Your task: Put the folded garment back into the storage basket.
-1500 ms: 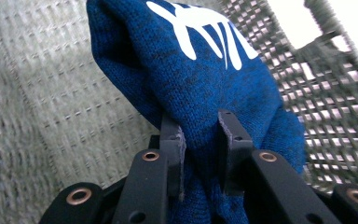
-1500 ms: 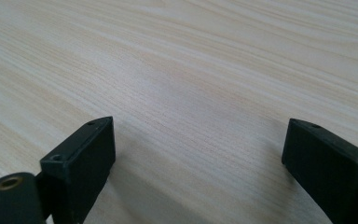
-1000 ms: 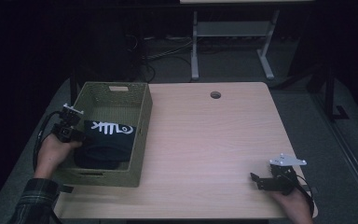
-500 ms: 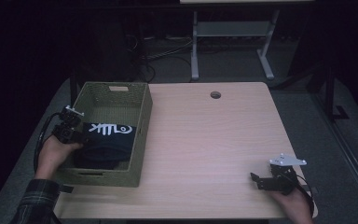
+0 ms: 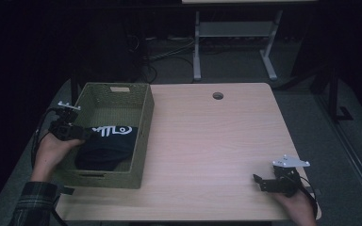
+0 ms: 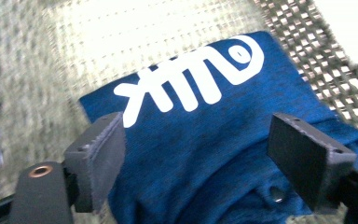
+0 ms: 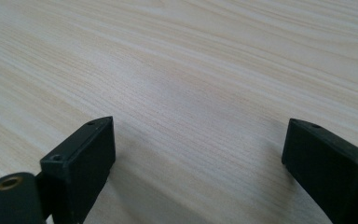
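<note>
Lying folded in the basket (image 5: 143, 123) at the table's (image 5: 217, 141) left side, the blue shirt (image 6: 223, 140) shows its white fish-bone print. The left gripper (image 6: 205, 163) hangs just over it, jaws spread wide; whether they touch the cloth is hard to tell. Near the table's front right corner, the right gripper (image 7: 200, 172) rests with jaws apart over bare wood.

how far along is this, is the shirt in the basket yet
Looks done: the folded blue shirt lies inside the woven basket. In hand: nothing is gripped; the left gripper hangs over the shirt with its jaws open, apparently just letting go. The right gripper rests open on the bare table. Left, likely: withdrawing the left hand.
</note>
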Available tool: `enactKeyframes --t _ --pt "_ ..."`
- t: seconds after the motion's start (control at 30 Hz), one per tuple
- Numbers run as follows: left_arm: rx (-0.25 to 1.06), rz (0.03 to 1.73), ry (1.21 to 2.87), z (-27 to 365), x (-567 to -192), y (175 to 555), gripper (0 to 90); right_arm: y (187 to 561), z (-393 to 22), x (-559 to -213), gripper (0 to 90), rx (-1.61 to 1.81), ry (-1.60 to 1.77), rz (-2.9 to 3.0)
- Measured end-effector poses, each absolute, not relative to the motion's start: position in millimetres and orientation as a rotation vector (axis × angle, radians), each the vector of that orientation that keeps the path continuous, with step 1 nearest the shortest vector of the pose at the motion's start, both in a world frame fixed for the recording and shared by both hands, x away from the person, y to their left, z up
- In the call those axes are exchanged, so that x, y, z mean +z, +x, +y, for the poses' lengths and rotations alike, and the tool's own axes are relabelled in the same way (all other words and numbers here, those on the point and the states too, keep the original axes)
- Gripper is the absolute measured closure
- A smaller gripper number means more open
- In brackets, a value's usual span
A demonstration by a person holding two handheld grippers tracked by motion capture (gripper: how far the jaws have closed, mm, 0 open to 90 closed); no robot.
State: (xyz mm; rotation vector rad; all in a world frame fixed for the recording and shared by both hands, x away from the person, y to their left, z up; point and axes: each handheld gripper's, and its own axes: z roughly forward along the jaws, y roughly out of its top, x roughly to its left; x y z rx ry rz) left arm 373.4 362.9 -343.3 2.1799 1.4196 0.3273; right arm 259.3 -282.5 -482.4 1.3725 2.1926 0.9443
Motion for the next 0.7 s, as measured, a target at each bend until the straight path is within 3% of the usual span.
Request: enactKeyframes --t 0.1,0.7 --pt "0.333 1.392 2.174 355.4 -340.9 371.3 13.6 259.3 -282.5 -482.3 9.3 0.944 1.373 2.193" --pt "0.319 1.149 2.119 292.6 -316.4 358.8 13.5 259.3 -282.3 -482.4 9.3 0.946 1.374 2.191"
